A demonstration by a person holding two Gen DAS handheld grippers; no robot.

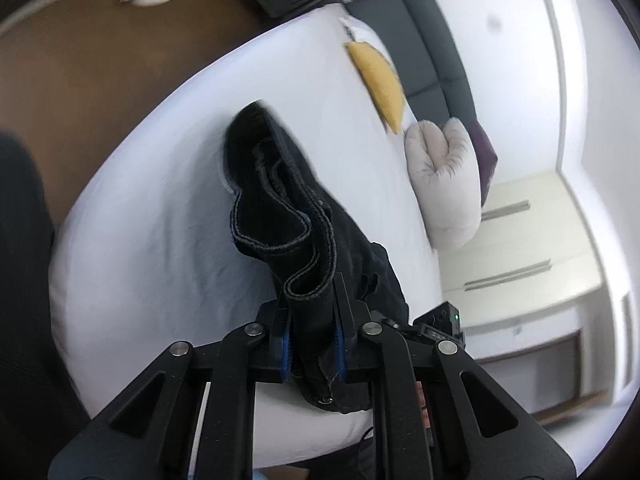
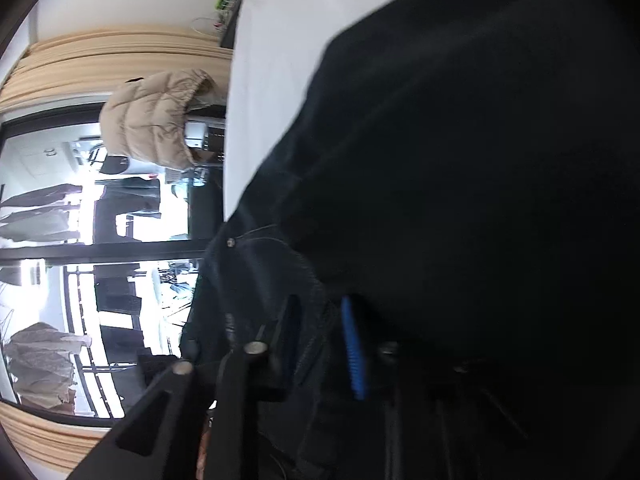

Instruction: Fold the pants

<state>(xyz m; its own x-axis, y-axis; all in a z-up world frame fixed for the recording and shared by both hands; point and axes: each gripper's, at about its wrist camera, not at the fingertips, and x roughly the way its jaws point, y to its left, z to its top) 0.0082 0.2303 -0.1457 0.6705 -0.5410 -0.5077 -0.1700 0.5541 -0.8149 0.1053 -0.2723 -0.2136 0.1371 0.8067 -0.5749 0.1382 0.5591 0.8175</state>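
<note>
The black pants [image 1: 288, 200] hang bunched over the white bed [image 1: 152, 220], with the stitched waistband edge showing. My left gripper [image 1: 311, 336] is shut on the pants, the cloth pinched between its blue-padded fingers. In the right wrist view the pants [image 2: 460, 160] fill most of the frame, close and dark. My right gripper [image 2: 324, 344] is shut on the pants too, with cloth bunched between its fingers and one blue pad [image 2: 354, 352] showing. Part of the right gripper [image 1: 440, 324] shows just right of the left one.
A yellow pillow [image 1: 380, 80] and a pale grey cushion [image 1: 444, 176] lie at the bed's far side near a dark headboard [image 1: 432, 40]. Brown floor [image 1: 100, 72] lies left of the bed. A beige puffer jacket [image 2: 156, 120] and a window [image 2: 80, 280] are beyond the bed edge.
</note>
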